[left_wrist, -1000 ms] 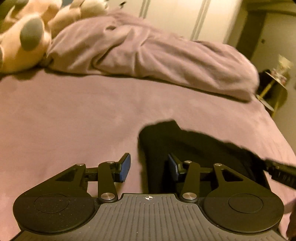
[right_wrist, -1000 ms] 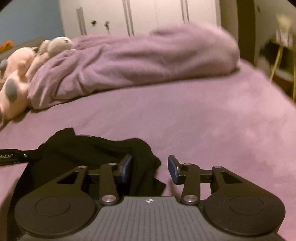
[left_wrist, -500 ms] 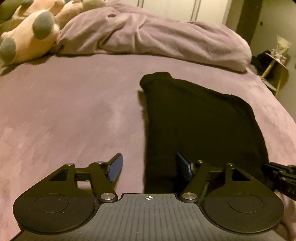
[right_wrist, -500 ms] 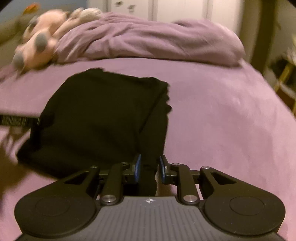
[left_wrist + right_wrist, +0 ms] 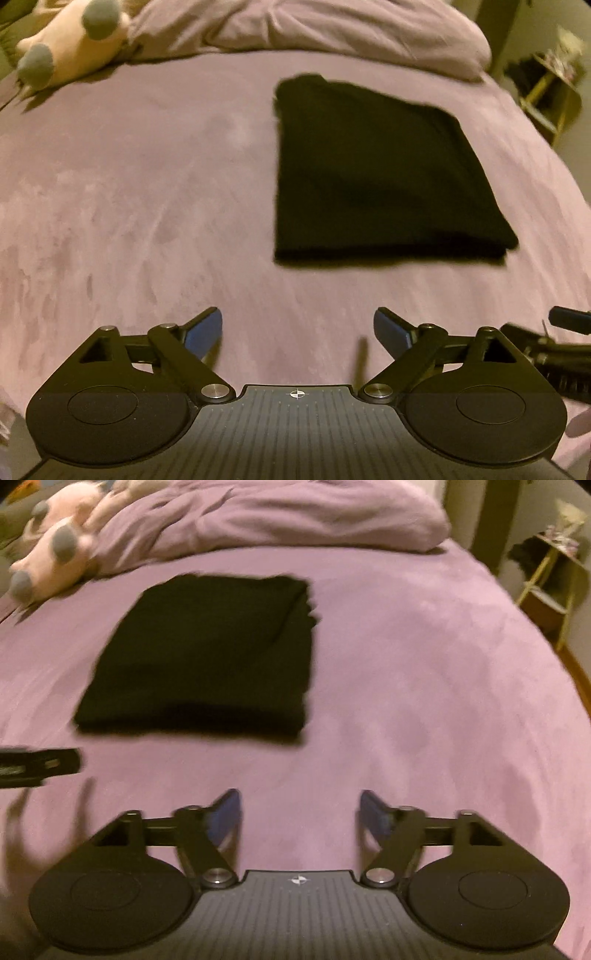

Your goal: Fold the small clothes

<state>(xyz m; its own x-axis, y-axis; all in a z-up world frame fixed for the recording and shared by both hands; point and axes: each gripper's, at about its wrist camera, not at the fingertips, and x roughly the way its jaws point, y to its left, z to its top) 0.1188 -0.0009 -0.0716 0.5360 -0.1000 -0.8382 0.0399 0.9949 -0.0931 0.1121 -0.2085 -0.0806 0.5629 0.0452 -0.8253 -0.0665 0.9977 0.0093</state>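
A black garment (image 5: 373,177) lies folded into a flat rectangle on the purple bedspread (image 5: 129,206); the right wrist view shows the garment (image 5: 210,653) ahead and to the left. My left gripper (image 5: 297,328) hovers short of its near edge, jaws opening wide, nothing between them. My right gripper (image 5: 299,808) is also back from the cloth, jaws opening, only bedspread (image 5: 424,686) between them. The other gripper's tip shows at the right edge of the left view (image 5: 569,317) and the left edge of the right view (image 5: 40,764).
A rumpled purple duvet (image 5: 332,33) lies across the head of the bed. A pink plush toy with grey feet (image 5: 70,44) rests at the far left. A small yellow side table (image 5: 546,576) stands beyond the bed's right edge.
Both grippers have let go of the black garment and pulled back from it; their jaws have spread. The garment now lies flat, folded in a rectangle, farther ahead.
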